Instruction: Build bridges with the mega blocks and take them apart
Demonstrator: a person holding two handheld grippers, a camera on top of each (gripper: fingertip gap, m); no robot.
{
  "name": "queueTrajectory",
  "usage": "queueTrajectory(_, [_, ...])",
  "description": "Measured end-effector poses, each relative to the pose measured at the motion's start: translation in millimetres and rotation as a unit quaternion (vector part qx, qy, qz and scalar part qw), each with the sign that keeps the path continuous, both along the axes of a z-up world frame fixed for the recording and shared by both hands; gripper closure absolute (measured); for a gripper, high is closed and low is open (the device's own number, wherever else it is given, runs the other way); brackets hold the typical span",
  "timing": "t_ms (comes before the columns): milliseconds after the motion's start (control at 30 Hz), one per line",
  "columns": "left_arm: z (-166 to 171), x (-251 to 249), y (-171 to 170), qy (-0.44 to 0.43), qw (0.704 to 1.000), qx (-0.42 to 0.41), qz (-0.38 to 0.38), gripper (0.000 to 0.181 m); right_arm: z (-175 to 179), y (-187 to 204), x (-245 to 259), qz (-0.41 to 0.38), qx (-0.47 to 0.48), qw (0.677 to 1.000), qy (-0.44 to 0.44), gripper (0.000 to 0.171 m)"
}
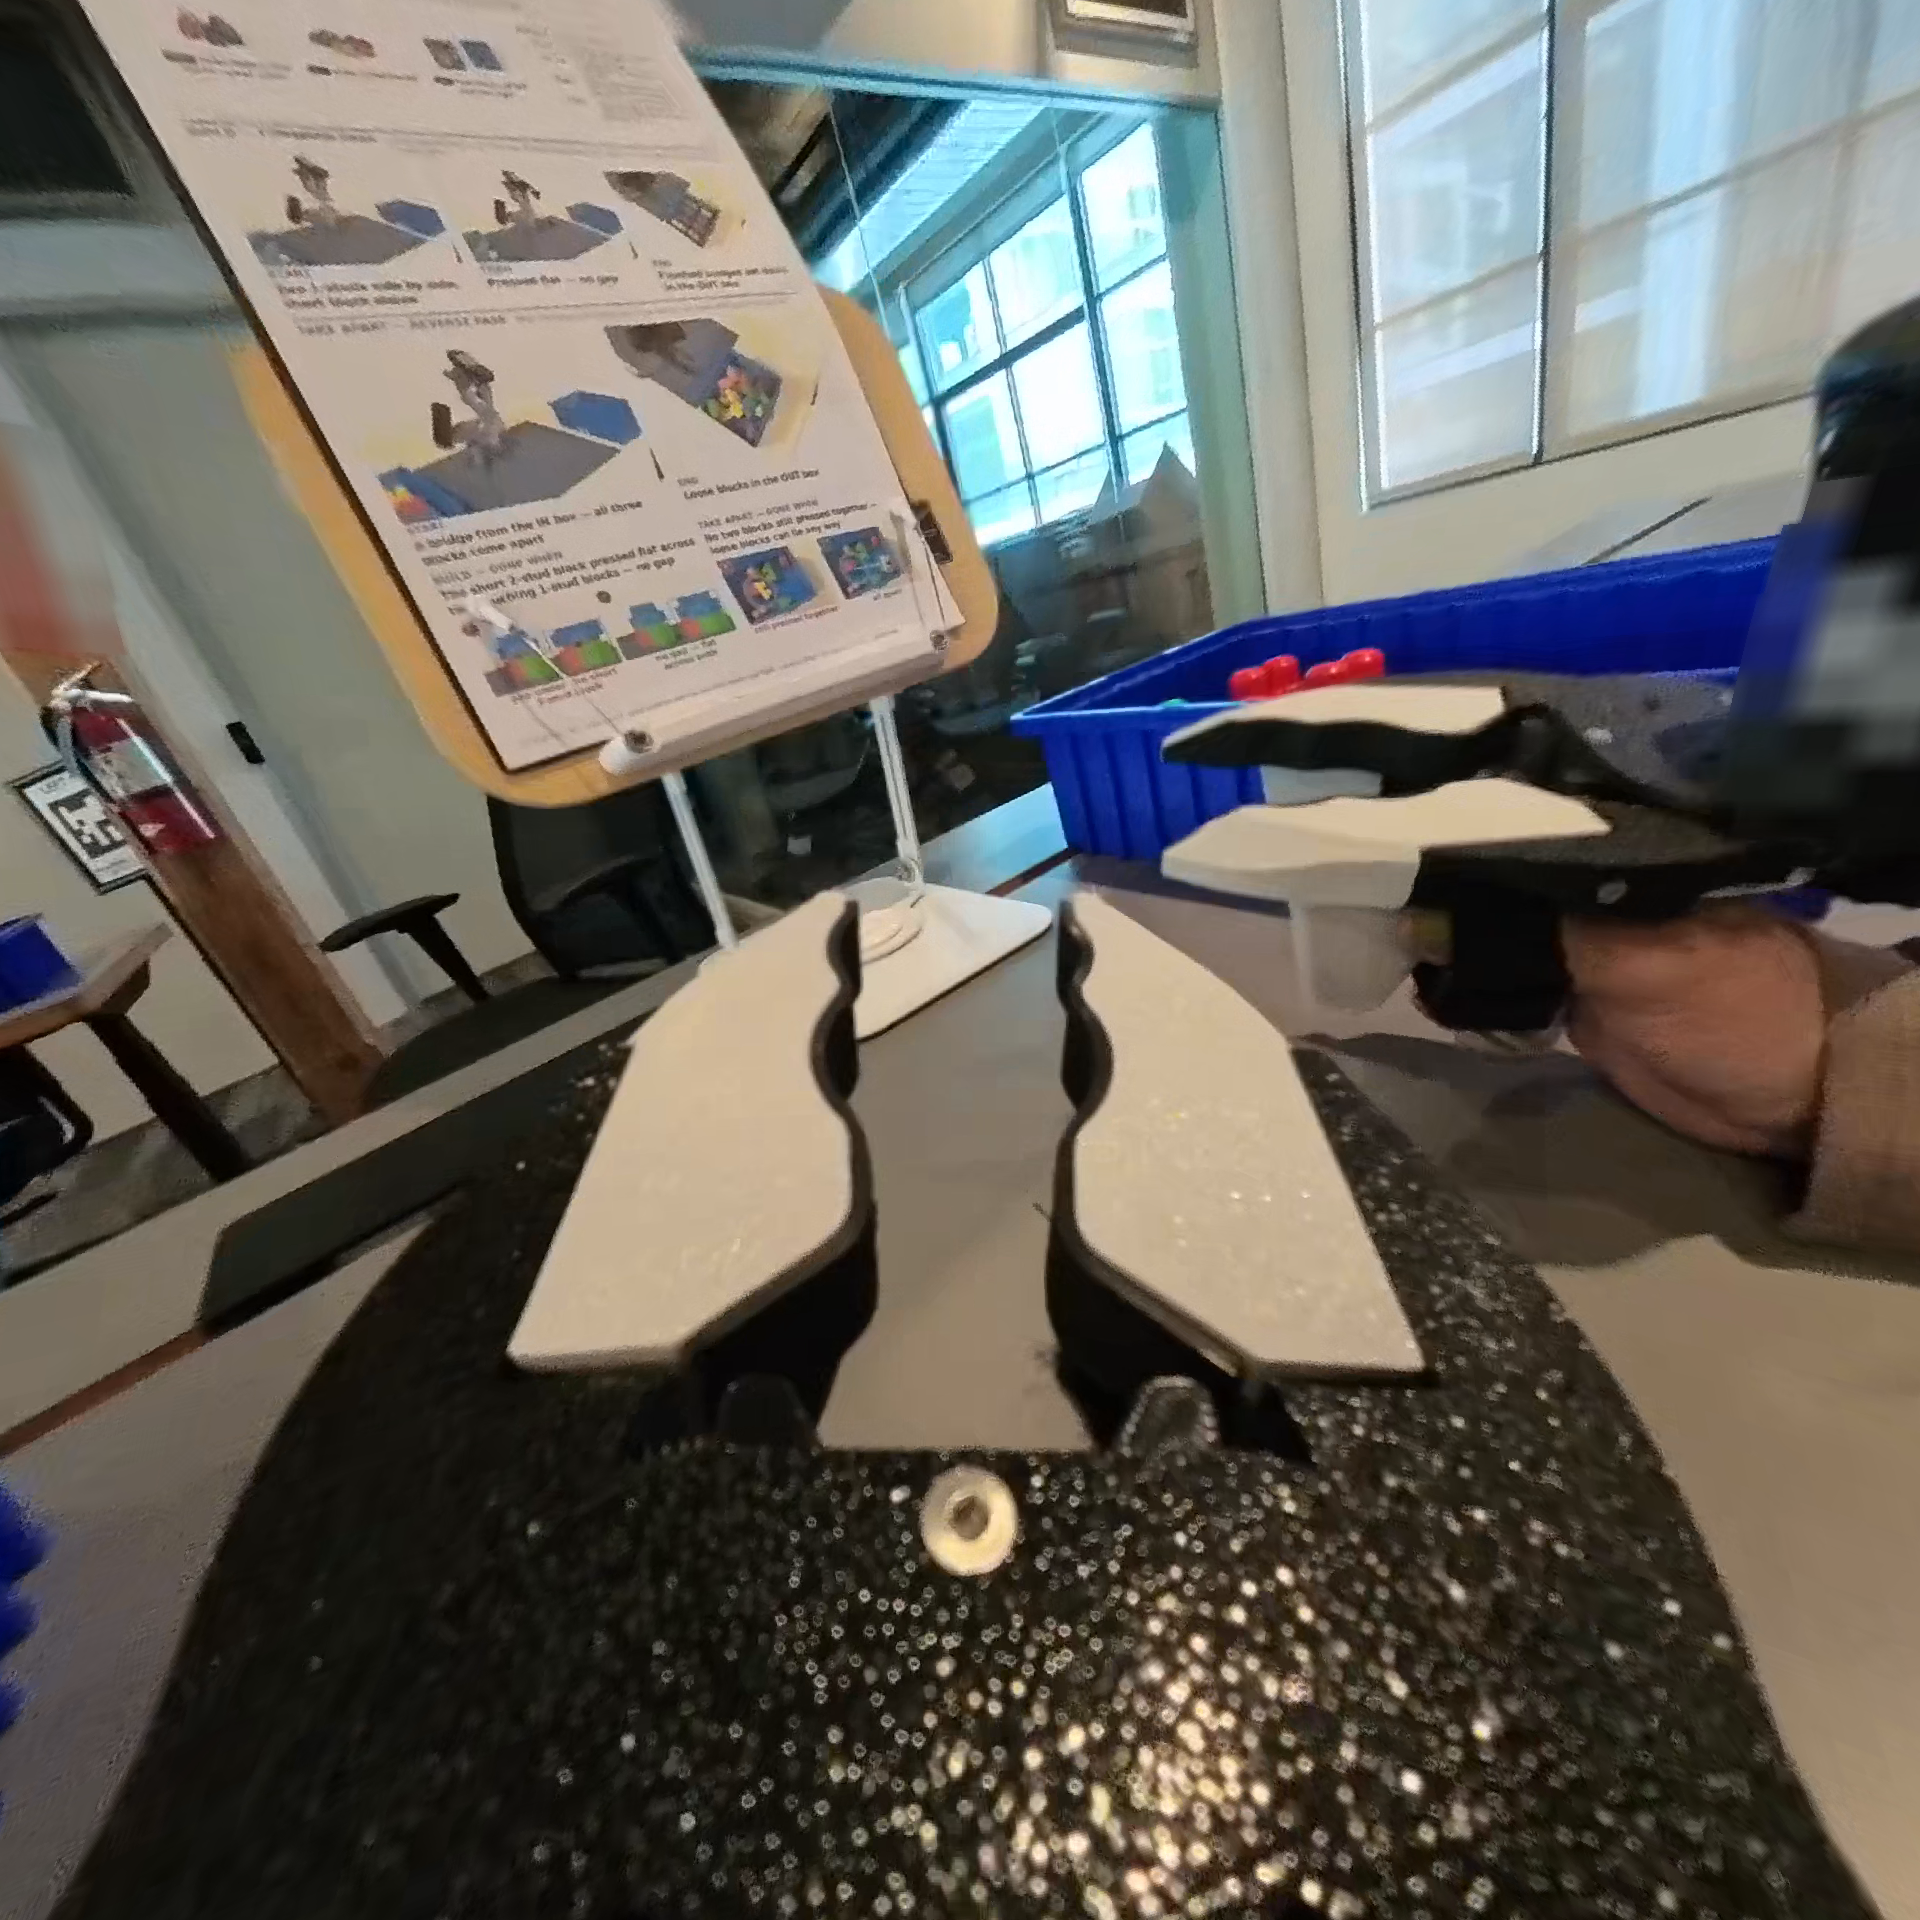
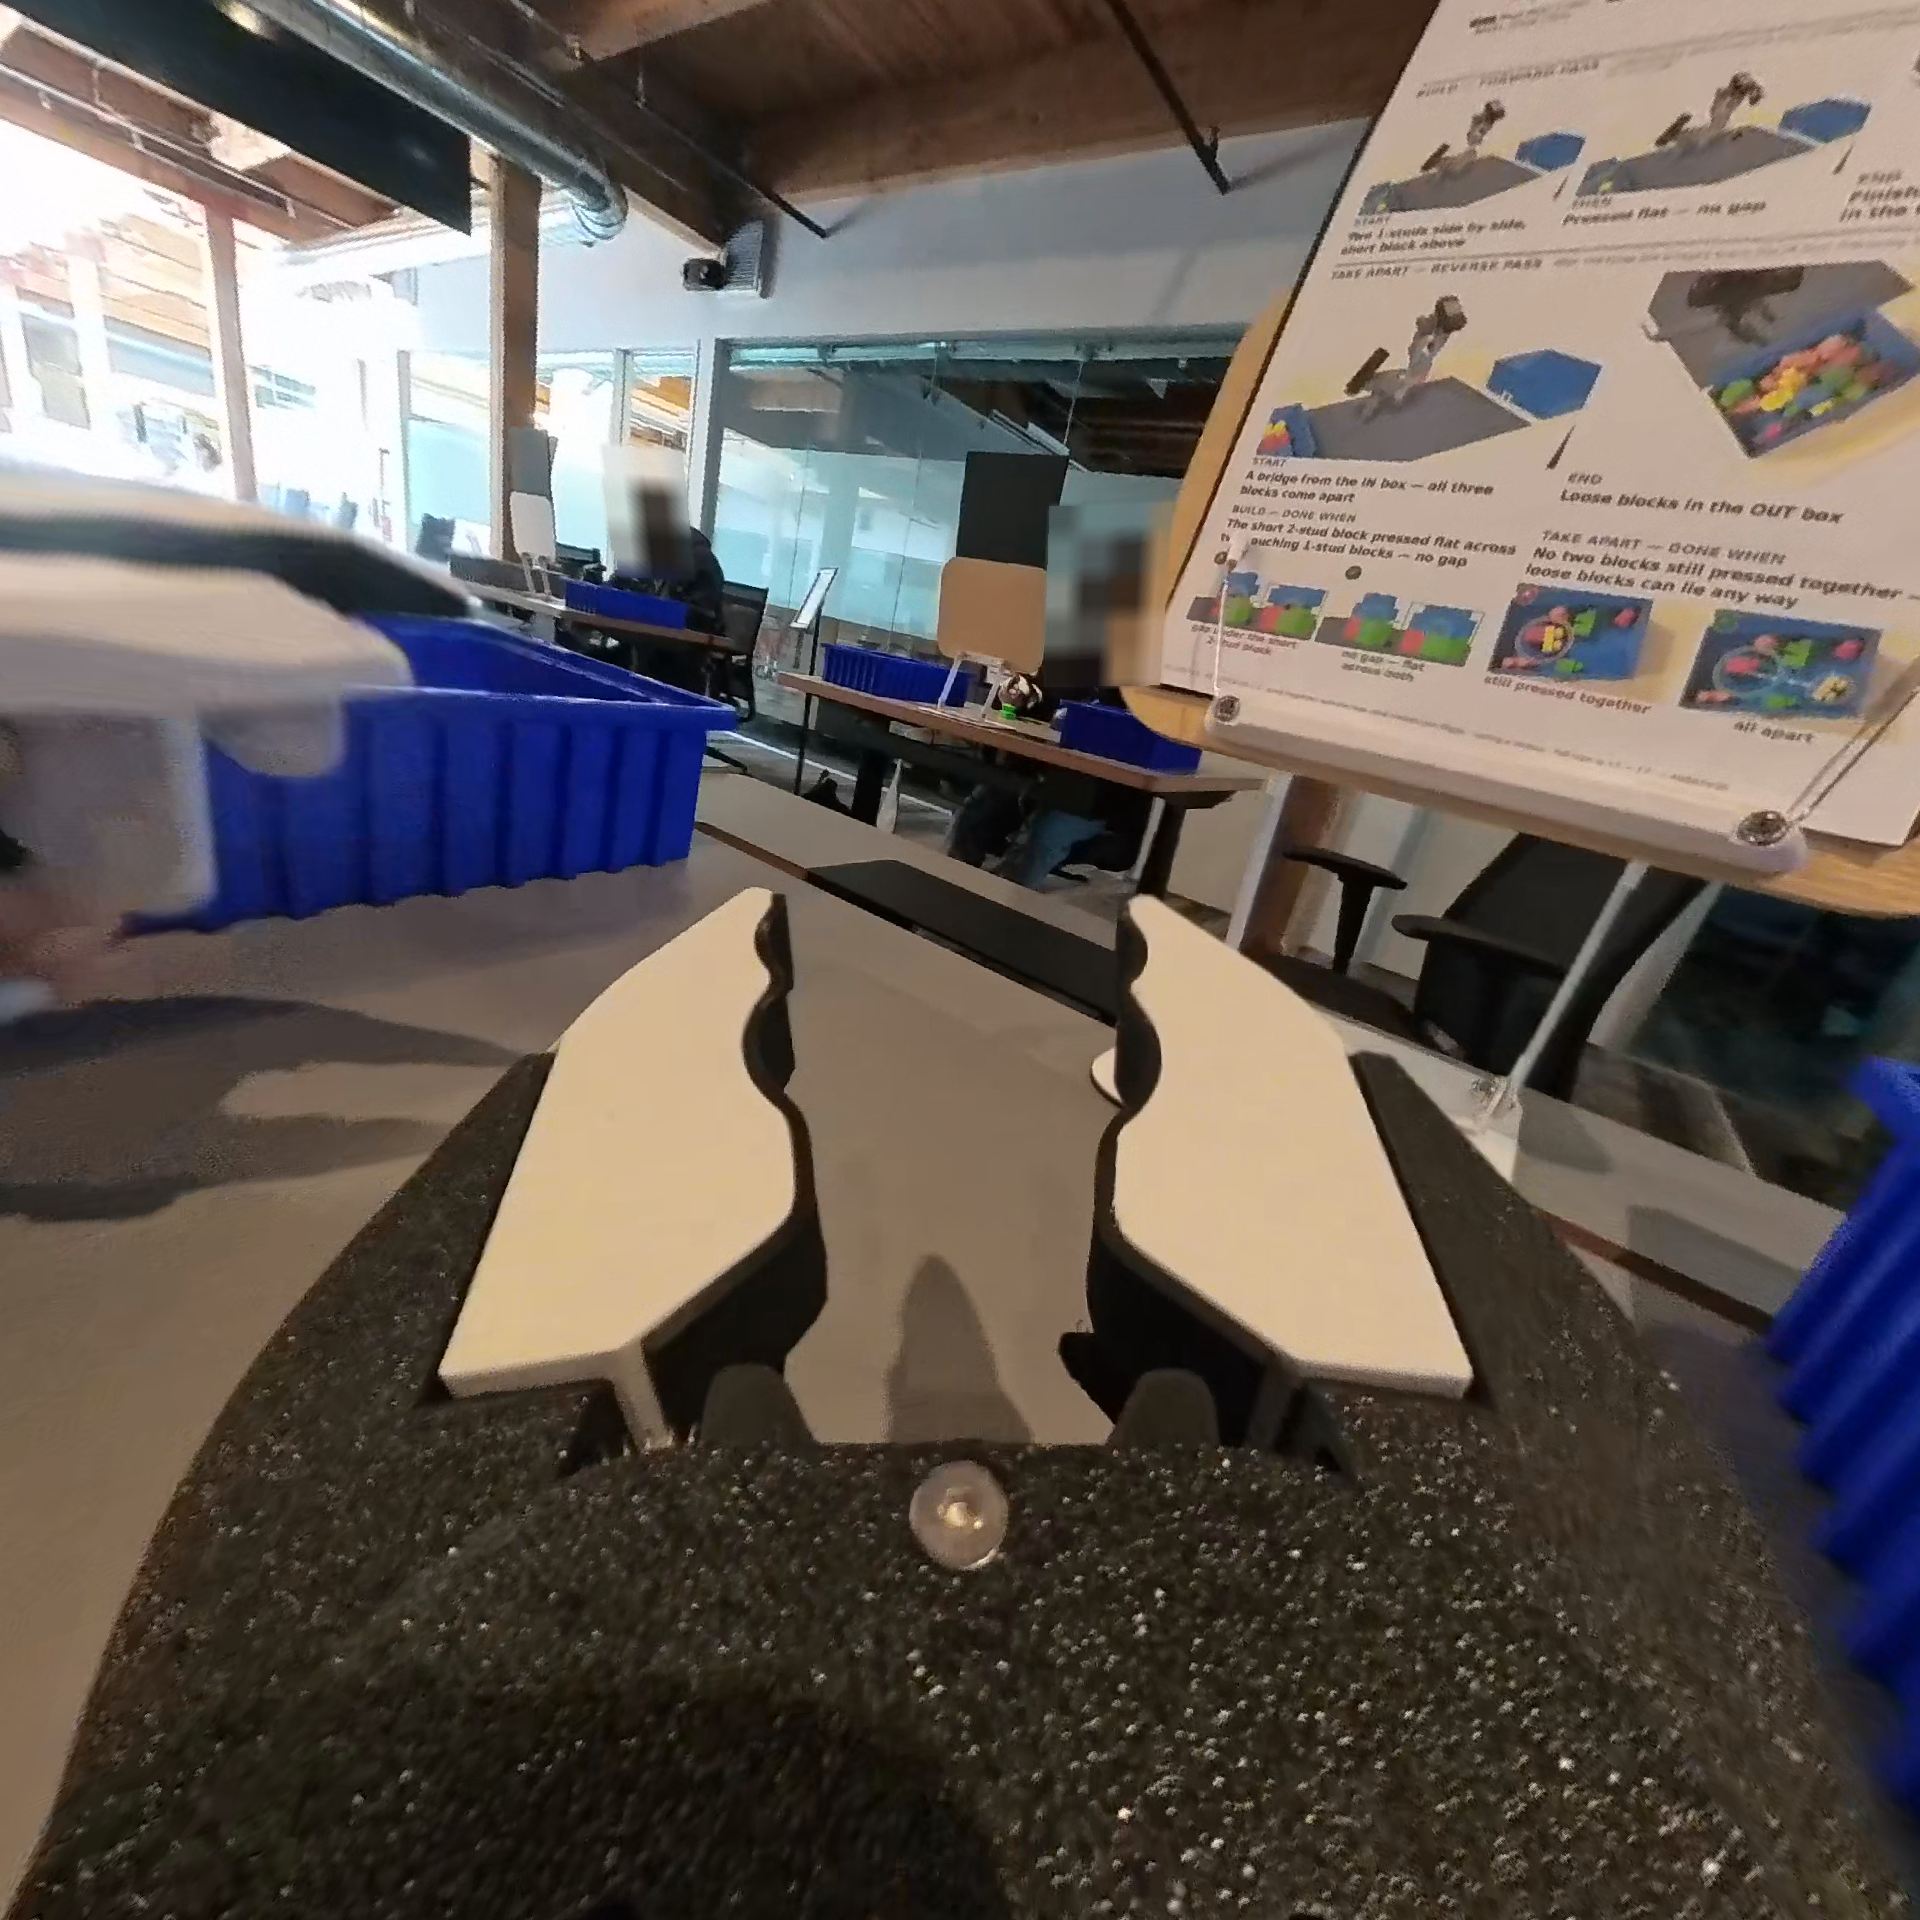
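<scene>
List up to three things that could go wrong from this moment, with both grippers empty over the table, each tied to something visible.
1. The left gripper points at the instruction stand; pushing forward could knock its base.
2. The right gripper hovers beside the blue bin; a sideways swing might strike its wall.
3. Both views are motion-blurred, so a fast reach for the red blocks may miss.

low wrist views share instruction sheet [image 1: 582, 416].
</scene>
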State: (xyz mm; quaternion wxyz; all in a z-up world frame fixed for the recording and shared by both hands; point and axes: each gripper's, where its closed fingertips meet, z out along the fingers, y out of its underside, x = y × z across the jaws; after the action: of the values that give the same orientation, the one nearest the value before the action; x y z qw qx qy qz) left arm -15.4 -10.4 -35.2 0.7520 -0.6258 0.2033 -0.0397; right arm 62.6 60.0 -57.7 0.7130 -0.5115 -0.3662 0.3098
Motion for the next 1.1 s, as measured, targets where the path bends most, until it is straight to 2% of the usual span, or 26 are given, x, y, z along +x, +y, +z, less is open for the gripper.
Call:
queueTrajectory(200, [60,-55,-63,-0.04,0.995,-0.046,0.079,0.147,0,0,2,0.021,-0.037,0.999,0.022,0.115])
queueTrajectory(267, [73,-97,-81,-0.011,0.989,-0.054,0.136,0.151,-2,-1,1,0.032,-0.049,0.998,0.024,0.118])
queueTrajectory(333, [77,-149,-91,0.061,0.973,-0.07,0.213,0.16,-5,0,-1,0.038,-0.063,0.997,0.02,0.12])
queueTrajectory(367, [73,-174,-91,0.102,0.961,-0.089,0.24,0.163,-6,-1,-2,0.044,-0.07,0.996,0.02,0.121])
queueTrajectory(433, [45,-213,-88,0.164,0.939,-0.177,0.245,0.164,-7,-2,-3,0.054,-0.084,0.995,0.021,0.122])
queueTrajectory(500, [6,-241,-87,0.19,0.91,-0.293,0.224,0.155,-8,-2,-4,0.058,-0.094,0.994,0.022,0.123])
queueTrajectory(567, [-25,-264,-94,0.216,0.878,-0.373,0.208,0.145,-9,-3,-3,0.06,-0.098,0.993,0.022,0.124])
queueTrajectory(633, [-37,-297,-105,0.263,0.838,-0.412,0.243,0.136,-9,-3,-3,0.061,-0.1,0.993,0.021,0.125])
queueTrajectory(700, [-34,-335,-124,0.301,0.791,-0.438,0.302,0.143,-10,-3,-4,0.063,-0.103,0.993,0.019,0.126])
queueTrajectory(767, [-37,-356,-147,0.267,0.759,-0.497,0.324,0.144,-11,-3,-4,0.065,-0.105,0.992,0.018,0.126])
queueTrajectory(900, [-68,-350,-182,0.082,0.716,-0.64,0.267,0.12,-12,-4,-7,0.072,-0.109,0.991,0.016,0.126])
queueTrajectory(1000, [-83,-359,-199,0.045,0.674,-0.678,0.291,0.115,-12,-5,-7,0.075,-0.11,0.991,0.017,0.127])
queueTrajectory(1100, [-95,-355,-208,-0.002,0.647,-0.701,0.3,0.114,-12,-6,-7,0.078,-0.112,0.991,0.017,0.127])
